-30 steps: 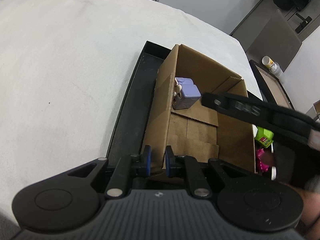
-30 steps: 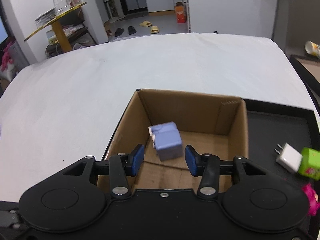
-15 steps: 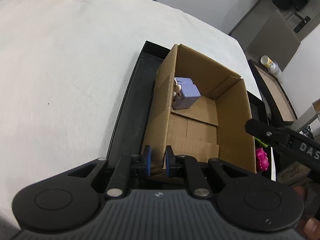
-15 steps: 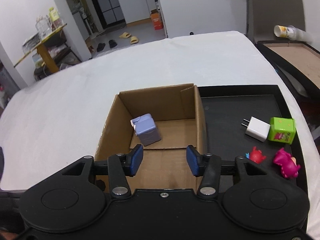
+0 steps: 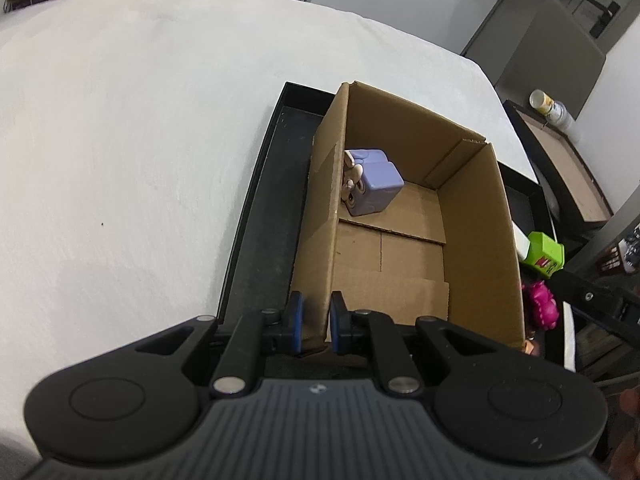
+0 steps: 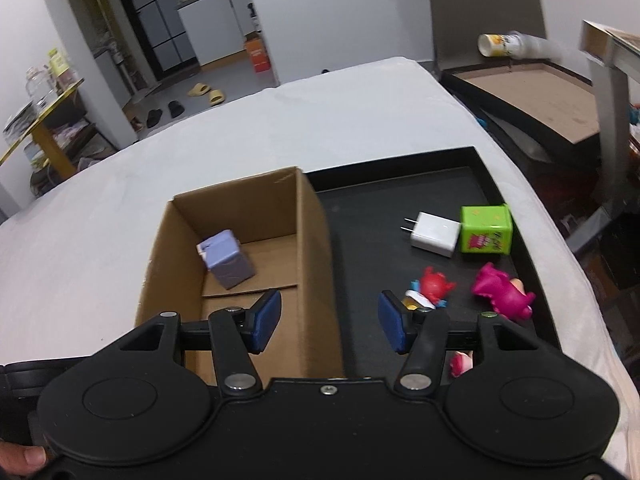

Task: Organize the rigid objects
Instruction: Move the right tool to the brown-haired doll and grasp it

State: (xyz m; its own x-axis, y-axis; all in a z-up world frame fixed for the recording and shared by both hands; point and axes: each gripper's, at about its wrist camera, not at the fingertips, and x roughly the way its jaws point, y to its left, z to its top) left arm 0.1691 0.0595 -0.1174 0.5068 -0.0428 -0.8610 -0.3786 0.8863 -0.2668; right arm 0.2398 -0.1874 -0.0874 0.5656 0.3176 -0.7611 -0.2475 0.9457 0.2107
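A cardboard box [image 5: 476,240] stands in a black tray [image 5: 264,216], and a purple cube toy [image 5: 374,194] lies in its far left corner. My left gripper [image 5: 316,322] is shut on the box's near left wall. My right gripper [image 6: 330,322] is open and holds nothing; it hovers over the box's right wall [image 6: 316,248]. On the tray [image 6: 372,200] to the right lie a white charger [image 6: 434,234], a green cube [image 6: 486,230], a red figure [image 6: 430,290] and a magenta toy [image 6: 500,294]. The purple cube [image 6: 230,260] also shows here.
A white cloth [image 5: 140,140] covers the table around the tray. Off the table's right edge stand a second tray with a brown bottom [image 6: 536,92], a paper cup [image 6: 504,44] lying on its side and a metal leg [image 6: 608,120]. A small pink toy [image 6: 460,362] lies under my right finger.
My right gripper swung right, from over the purple cube toward the toys on the tray, and its jaws widened. The left gripper kept its hold on the box wall.
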